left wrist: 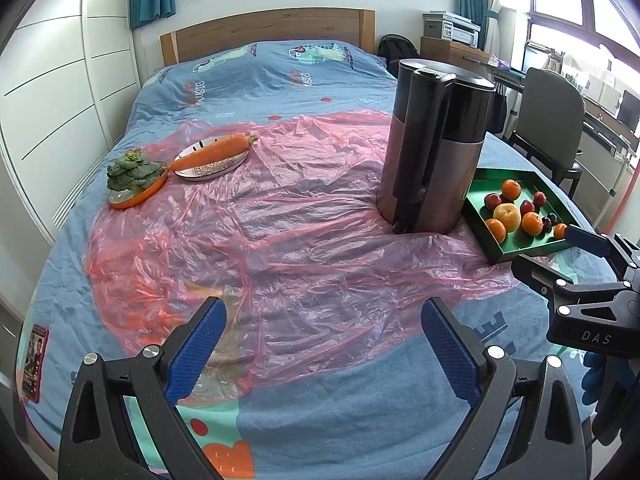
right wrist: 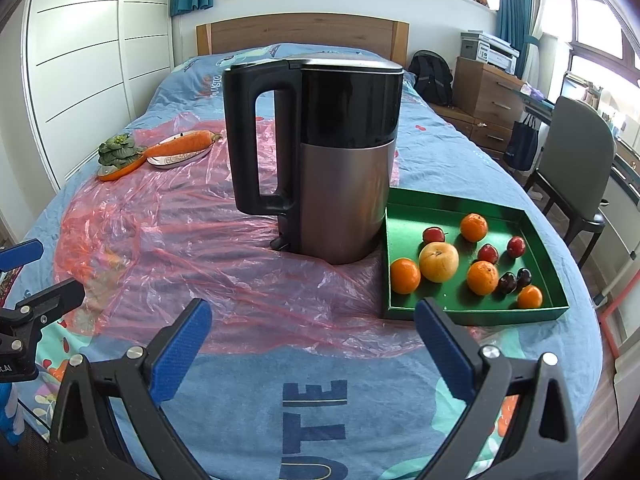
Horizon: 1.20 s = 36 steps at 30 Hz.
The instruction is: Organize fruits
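Right gripper wide open, empty; left gripper same. Your risk: electric kettle touching green tray at its 9 o'clock, so a swing toward mandarin knocks it.

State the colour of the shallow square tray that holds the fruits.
Green: the shallow square tray shows best in the right wrist view.

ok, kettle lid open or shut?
Shut. The black-and-steel electric kettle stands upright on the pink plastic sheet, and its flat black lid sits flush with the rim in both views.
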Tool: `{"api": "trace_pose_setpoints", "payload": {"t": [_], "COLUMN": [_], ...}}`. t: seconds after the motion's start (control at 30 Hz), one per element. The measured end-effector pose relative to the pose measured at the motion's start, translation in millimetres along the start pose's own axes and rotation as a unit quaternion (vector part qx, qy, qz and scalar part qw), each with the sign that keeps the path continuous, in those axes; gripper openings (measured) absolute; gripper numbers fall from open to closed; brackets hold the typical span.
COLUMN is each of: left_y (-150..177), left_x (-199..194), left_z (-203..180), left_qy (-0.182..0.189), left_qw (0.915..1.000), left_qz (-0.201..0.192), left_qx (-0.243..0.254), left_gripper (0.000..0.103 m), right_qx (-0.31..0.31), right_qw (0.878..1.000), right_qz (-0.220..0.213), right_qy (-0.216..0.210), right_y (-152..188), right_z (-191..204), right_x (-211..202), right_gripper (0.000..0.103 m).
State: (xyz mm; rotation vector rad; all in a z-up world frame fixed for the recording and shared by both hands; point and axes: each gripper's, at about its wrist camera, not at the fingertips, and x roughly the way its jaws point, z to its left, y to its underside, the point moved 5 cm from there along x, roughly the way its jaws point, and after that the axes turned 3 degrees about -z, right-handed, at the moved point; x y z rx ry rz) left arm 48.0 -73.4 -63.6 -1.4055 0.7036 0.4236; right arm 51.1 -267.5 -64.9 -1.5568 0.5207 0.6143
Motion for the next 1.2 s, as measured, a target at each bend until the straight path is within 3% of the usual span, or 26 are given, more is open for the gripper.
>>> {"api": "trace_pose_setpoints", "payload": {"t": [1.2], "left_y": [-8.1], "left_x": [-1.8], "left_z": [5.0], "left_qy": [-0.021], "left_qw": [0.9996], "left_qz": [-0.006], "left_qx": [-0.016], "left_gripper": [0.096], "right_qx": [-0.013], "right_qw": [1.0], "right_qz": [0.003], "right_qy": [0.001], "right_y": [-4.0], "right_z": [-8.6], "right_x": [4.1], "right_gripper": [0.103]}}
